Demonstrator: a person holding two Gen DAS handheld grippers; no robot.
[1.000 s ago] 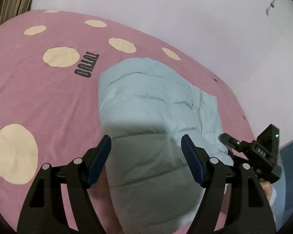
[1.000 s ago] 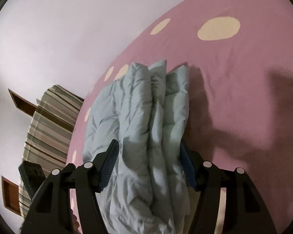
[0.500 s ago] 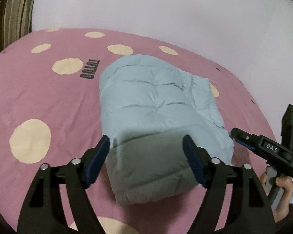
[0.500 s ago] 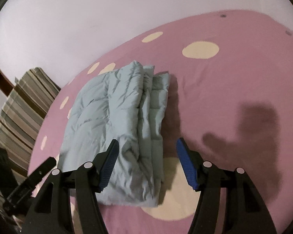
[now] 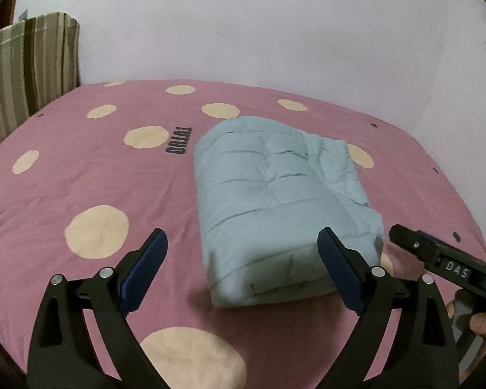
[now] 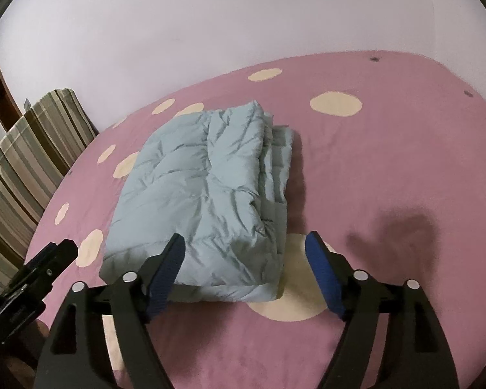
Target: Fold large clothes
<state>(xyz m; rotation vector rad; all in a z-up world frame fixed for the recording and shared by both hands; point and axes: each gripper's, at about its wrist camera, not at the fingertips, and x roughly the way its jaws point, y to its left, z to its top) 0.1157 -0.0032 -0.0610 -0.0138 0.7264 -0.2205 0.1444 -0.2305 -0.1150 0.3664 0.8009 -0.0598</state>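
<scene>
A pale blue puffy garment (image 5: pixel 275 201) lies folded in a thick block on the pink bed; it also shows in the right wrist view (image 6: pixel 204 201). My left gripper (image 5: pixel 243 269) is open and empty, held back from the garment's near end. My right gripper (image 6: pixel 244 272) is open and empty, just short of the garment's near right corner. The right gripper's body (image 5: pixel 444 262) shows at the right in the left wrist view, and the left gripper's body (image 6: pixel 32 278) at the left in the right wrist view.
The pink bedsheet (image 5: pixel 81 178) has cream dots and dark lettering (image 5: pixel 179 141). A striped fabric piece (image 5: pixel 26 71) stands at the bed's left side, also seen in the right wrist view (image 6: pixel 26 162). A pale wall (image 5: pixel 259 26) runs behind the bed.
Both grippers have pulled back and up from the garment, which they straddled a second ago. The folded garment stays on the bed.
</scene>
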